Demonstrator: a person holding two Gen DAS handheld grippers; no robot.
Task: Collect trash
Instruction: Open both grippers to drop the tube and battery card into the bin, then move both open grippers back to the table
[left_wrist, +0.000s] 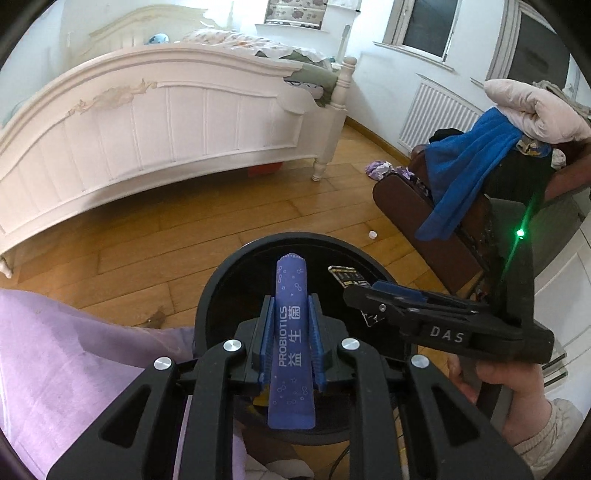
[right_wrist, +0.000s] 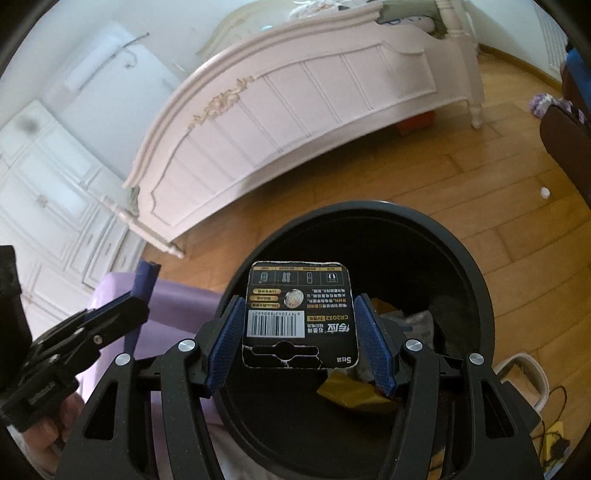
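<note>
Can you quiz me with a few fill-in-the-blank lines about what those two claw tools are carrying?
1. The left gripper grips a purple ____ sachet.
2. The right gripper grips a black battery card printed with a ____.
3. Both hover over a round black ____.

Missing words: probiotics; barcode; bin

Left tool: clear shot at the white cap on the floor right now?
Probably not. The left tool is shut on the probiotics sachet, so it has no free grip. The cap lies on bare floor past the bin, with nothing over it, but the bin stands between them.
</note>
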